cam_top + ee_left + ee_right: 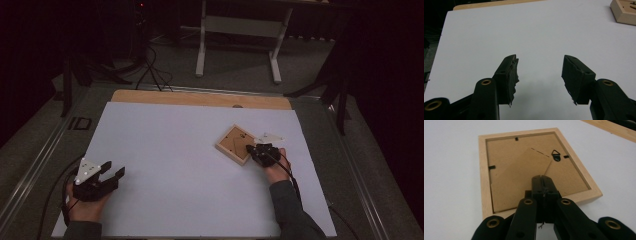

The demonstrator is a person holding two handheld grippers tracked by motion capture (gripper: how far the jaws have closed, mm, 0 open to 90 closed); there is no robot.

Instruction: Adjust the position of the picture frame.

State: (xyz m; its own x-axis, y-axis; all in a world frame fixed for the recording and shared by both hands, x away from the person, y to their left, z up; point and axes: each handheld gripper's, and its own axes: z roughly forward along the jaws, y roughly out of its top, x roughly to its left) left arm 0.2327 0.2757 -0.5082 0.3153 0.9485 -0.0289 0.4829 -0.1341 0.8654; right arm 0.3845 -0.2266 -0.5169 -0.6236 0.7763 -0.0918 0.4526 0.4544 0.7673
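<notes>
White mat point(175, 165) bare between hands; picture frame point(235, 144) sole obstacle

A picture frame point(235, 144) lay back-up on the worktop point(190, 165), toward three o'clock of its middle. The right gripper point(251, 149) sat at the frame's four o'clock edge, reaching over its backing board point(524, 172). The left gripper point(113, 168) rested well apart, near the worktop's eight o'clock corner.
</notes>
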